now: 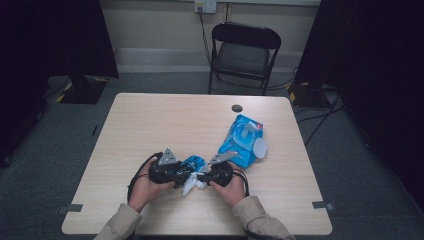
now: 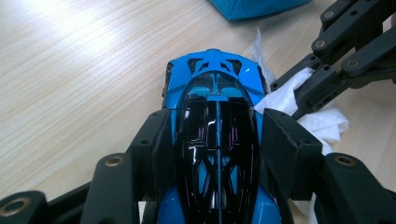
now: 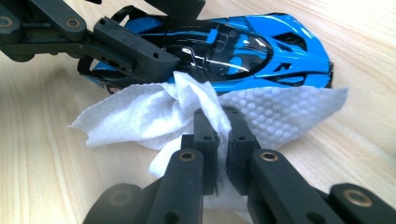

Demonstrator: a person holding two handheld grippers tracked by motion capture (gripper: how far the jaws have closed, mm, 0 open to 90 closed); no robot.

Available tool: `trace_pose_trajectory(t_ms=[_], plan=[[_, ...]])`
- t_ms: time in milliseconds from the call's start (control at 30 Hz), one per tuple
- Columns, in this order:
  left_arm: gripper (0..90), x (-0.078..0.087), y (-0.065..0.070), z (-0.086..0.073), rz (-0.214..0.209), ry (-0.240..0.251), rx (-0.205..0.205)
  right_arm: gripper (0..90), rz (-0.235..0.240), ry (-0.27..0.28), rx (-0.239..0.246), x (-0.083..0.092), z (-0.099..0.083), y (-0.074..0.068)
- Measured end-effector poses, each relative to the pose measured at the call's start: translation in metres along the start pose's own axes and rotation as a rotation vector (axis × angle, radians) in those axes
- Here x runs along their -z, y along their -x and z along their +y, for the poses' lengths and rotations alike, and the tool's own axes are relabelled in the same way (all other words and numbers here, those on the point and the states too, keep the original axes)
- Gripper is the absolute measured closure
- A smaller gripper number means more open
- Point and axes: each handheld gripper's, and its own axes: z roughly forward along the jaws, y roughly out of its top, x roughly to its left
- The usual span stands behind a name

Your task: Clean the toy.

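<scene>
Blue and glossy black, a toy car [image 2: 217, 140] sits low over the pale wooden worktop [image 1: 165, 125] near its front edge, and everything else is easiest placed from it. To the car's left, a person's left hand [image 1: 142, 187] holds the left hand-held gripper [image 1: 176, 172], whose two black jaws clamp the car's flanks, one on each side of the dark canopy, as the left gripper view shows from above. A white paper towel [image 3: 154, 116] lies crumpled against the car's near side, touching the bodywork just below the canopy. To the car's right, the right hand [image 1: 231, 187] brings in the right hand-held gripper [image 3: 218, 140]; its jaws are pinched tight together on a bunched fold of that towel, pressing it against the car's side. Farther right of the car and a little deeper on the worktop lies a blue plastic package [image 1: 242, 140], tilted, well apart from the car. Beyond the car, past the worktop's far edge, stands a dark folding chair [image 1: 244, 52].
</scene>
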Motion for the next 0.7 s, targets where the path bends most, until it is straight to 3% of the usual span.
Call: trace_pose_trajectory(t_ms=[700], plan=[[44.1,0.001,0.0,-0.001,-0.001,0.001,-0.005,86.0,-0.075,0.014,-0.051,0.014,-0.003,0.025]])
